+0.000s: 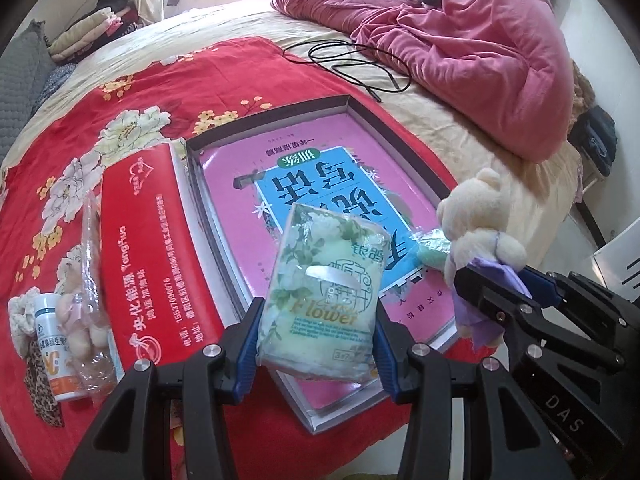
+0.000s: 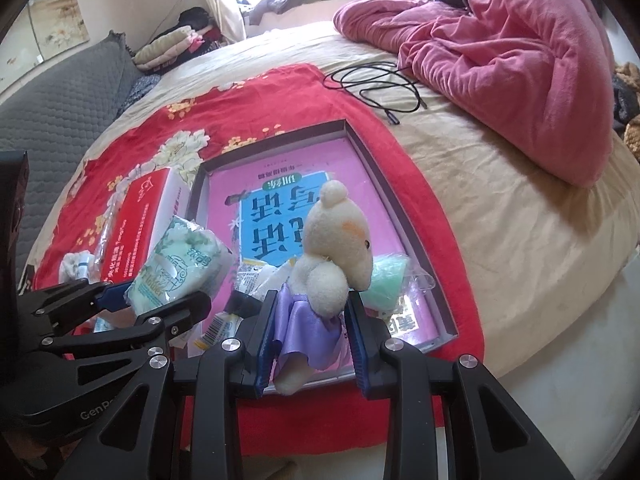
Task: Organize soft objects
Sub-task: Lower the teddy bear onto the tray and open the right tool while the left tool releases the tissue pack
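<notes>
So right now I'm holding something in both grippers: my left gripper (image 1: 316,344) is squeezing a pack of flower-print tissues (image 1: 326,296) at the bottom middle of the left view, and my right gripper (image 2: 312,344) is clamping a little cream plush toy (image 2: 332,256) by its purple satin skirt, bottom middle of the right view. Both are hanging just over the near end of the shallow tray (image 1: 394,120), which has a pink book (image 1: 316,184) lying flat in it and a mint-green wrapped thing (image 2: 386,284) already sitting at its near right corner. I'm guessing I'm in the drop-off step, so next I'm needing to lower both into the tray and let go gently so the plush isn't toppling out. To the left a red tissue box (image 1: 148,248) is lying beside the tray, and further back a black cable (image 1: 352,64) and a pink duvet (image 1: 472,48) are filling the upper right.
</notes>
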Motion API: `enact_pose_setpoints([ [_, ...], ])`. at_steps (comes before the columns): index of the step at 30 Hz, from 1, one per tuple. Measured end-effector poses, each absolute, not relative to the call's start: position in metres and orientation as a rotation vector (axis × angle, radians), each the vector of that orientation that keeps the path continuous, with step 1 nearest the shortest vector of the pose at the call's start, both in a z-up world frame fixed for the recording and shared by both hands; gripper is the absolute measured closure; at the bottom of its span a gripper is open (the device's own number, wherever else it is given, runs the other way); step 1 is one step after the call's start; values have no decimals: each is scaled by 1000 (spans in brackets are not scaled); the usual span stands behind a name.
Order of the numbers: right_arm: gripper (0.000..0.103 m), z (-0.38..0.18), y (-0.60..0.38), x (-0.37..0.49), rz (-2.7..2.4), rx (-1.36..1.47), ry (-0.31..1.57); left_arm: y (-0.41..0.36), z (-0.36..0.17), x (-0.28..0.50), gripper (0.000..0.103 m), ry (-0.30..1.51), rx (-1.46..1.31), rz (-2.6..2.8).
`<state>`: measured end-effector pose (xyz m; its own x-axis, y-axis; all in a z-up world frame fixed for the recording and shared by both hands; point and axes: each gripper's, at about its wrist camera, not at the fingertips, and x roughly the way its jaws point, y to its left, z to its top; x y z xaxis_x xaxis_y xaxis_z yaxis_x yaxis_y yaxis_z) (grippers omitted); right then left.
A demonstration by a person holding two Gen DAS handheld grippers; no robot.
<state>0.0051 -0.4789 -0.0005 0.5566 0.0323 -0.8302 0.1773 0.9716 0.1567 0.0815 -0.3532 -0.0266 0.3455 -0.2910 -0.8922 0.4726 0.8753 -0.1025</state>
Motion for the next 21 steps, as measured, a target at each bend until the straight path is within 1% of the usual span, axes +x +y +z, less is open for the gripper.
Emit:
enact_pose_setpoints([
  [9,69,-14,-481,14,-72,238,1013,-357,-41,81,53,1142,204,-489],
  [21,68,-29,-487,18,-79,266,1031,-358,-43,78,52,1142,223,-491],
])
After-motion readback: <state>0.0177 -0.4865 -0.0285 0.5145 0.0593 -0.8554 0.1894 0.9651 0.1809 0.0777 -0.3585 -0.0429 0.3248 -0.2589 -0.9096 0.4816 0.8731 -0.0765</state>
